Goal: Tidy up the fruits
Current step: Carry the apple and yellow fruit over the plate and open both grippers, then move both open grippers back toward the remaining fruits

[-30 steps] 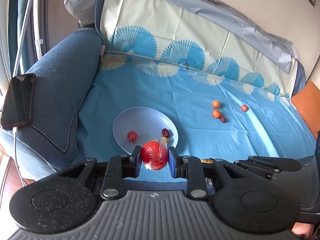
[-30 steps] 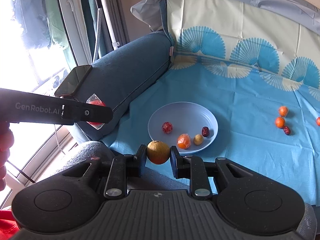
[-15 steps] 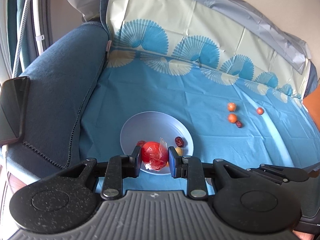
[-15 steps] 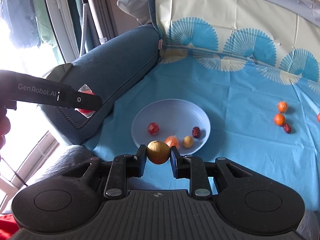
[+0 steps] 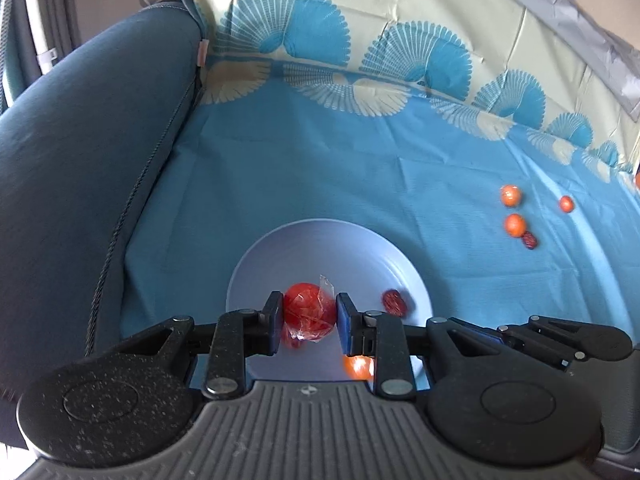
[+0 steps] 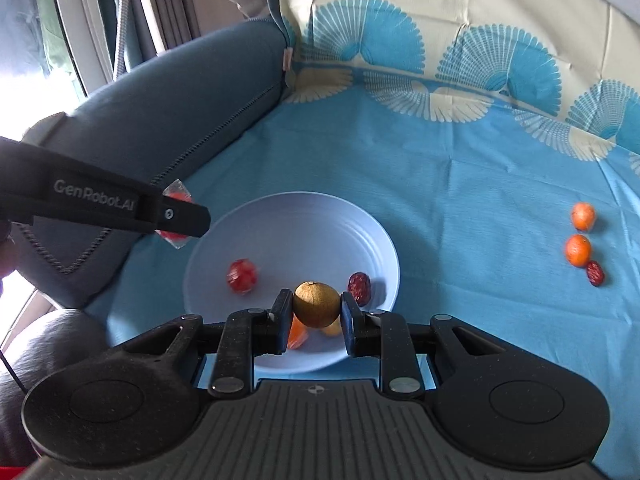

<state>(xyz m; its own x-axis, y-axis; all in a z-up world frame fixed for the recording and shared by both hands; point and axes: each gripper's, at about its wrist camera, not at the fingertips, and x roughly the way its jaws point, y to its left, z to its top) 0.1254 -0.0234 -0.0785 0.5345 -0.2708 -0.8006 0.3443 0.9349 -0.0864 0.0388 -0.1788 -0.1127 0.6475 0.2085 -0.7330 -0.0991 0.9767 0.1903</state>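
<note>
Left hand-held gripper [image 5: 308, 320] clamps wrapped red fruit [image 5: 306, 312]; right [image 6: 314, 314] clamps brown fruit [image 6: 316, 304]

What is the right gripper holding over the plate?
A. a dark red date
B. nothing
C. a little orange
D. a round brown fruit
D: the right gripper is shut on a round brown fruit above the light blue plate.
</note>
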